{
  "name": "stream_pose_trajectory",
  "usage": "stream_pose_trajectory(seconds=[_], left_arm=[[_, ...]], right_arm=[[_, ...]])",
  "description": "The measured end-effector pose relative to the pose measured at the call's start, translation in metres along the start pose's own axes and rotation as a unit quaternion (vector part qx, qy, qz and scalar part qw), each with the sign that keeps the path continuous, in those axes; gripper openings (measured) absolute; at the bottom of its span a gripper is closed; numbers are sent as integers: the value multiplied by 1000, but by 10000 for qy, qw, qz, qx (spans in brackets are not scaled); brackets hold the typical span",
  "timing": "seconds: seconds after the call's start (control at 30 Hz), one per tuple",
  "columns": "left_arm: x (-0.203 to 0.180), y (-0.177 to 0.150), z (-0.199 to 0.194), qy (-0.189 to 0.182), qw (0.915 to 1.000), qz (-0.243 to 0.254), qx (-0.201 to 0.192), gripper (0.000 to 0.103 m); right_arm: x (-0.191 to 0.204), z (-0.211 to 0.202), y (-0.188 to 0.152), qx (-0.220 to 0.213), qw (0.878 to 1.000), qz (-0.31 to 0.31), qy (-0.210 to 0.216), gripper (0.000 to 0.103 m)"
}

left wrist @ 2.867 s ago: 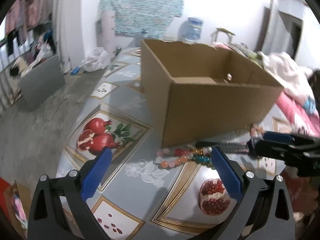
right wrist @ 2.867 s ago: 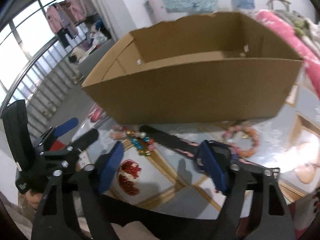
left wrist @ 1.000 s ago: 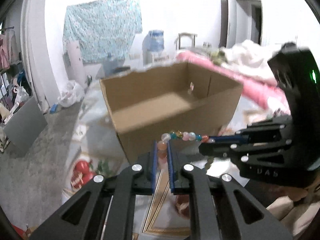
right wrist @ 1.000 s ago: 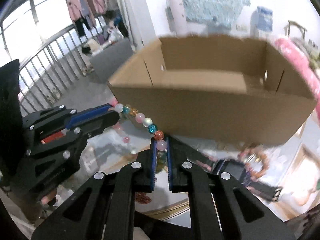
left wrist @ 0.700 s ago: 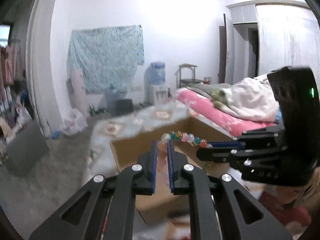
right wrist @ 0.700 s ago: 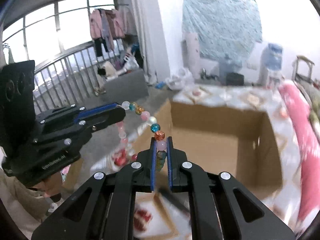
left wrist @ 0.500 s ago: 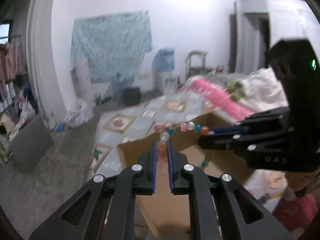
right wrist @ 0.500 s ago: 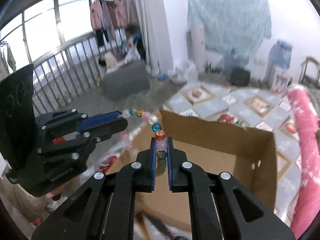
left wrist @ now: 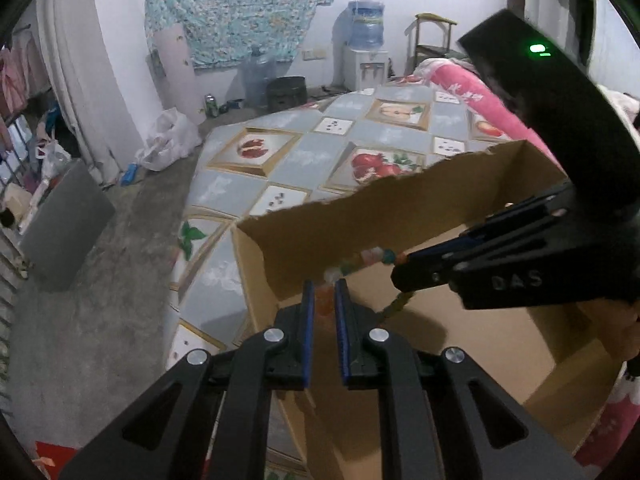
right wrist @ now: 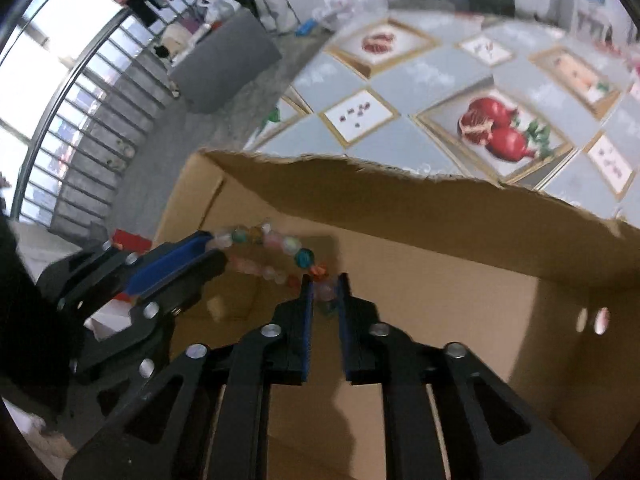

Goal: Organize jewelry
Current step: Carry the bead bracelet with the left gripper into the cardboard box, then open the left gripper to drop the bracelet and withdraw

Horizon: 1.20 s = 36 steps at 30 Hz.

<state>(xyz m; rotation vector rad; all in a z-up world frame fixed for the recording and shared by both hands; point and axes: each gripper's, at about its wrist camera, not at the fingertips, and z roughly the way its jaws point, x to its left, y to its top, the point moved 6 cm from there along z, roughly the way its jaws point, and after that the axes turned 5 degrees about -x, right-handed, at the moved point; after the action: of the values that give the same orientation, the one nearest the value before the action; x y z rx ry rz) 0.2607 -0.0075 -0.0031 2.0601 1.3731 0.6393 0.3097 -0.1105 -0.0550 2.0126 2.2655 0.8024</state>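
A string of coloured beads (left wrist: 366, 258) hangs stretched between my two grippers above the open cardboard box (left wrist: 400, 204). My left gripper (left wrist: 323, 300) is shut on one end of the beads. My right gripper (right wrist: 323, 296) is shut on the other end (right wrist: 276, 242). In the left wrist view the right gripper (left wrist: 404, 270) reaches in from the right. In the right wrist view the left gripper (right wrist: 216, 246) reaches in from the left. Both grippers are over the box's inside (right wrist: 440, 320), which looks bare.
The box stands on a table with a fruit-patterned cloth (left wrist: 280, 168). Its torn back rim (right wrist: 360, 168) is ahead of the grippers. A pink blanket (left wrist: 476, 92) lies at the right, a grey panel (left wrist: 64, 220) on the floor at the left.
Both grippers took hold of the beads on the table, lifted them and carried them over the box. Now they tilt down into the box.
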Motion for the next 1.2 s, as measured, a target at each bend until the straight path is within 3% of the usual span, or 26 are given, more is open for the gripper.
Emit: stream_pose_trajectory(seconds=[0.07, 0.27, 0.33, 0.4, 0.5, 0.6, 0.63, 0.73, 0.87, 1.0, 1.2], left_arm=[[0, 2, 0, 26, 10000, -27, -13, 11], [8, 7, -13, 72, 9993, -238, -284, 28], [13, 7, -29, 45, 9981, -386, -480, 41], [21, 1, -46, -12, 9963, -614, -607, 55], [38, -15, -75, -154, 9896, -1152, -850, 71], [49, -41, -86, -569, 9767, -1913, -784, 77], [47, -53, -84, -885, 9696, -2195, -617, 77], [32, -74, -77, -1516, 9544, -2553, -300, 77], [6, -80, -68, -1974, 9462, -2558, -160, 77], [-2, -75, -69, -1753, 9537, -2441, -149, 78], [-3, -72, -64, -1677, 9563, -2389, -187, 78]], right_arm=[[-8, -4, 5, -85, 9998, 132, -143, 42], [-20, -48, -1, -638, 9974, 241, -251, 42], [-22, -83, -10, -1041, 9941, 219, -222, 43], [-25, -122, -25, -1497, 9882, 220, -247, 54], [-47, -195, -68, -2424, 9682, 450, -436, 66], [-80, -224, -104, -2806, 9521, 985, -707, 68], [-98, -228, -125, -2844, 9461, 1365, -735, 68], [-120, -214, -156, -2639, 9442, 1928, -408, 68], [-121, -186, -175, -2323, 9482, 2161, 129, 67], [-114, -188, -173, -2372, 9513, 1969, -78, 67], [-110, -185, -173, -2346, 9537, 1879, -106, 67]])
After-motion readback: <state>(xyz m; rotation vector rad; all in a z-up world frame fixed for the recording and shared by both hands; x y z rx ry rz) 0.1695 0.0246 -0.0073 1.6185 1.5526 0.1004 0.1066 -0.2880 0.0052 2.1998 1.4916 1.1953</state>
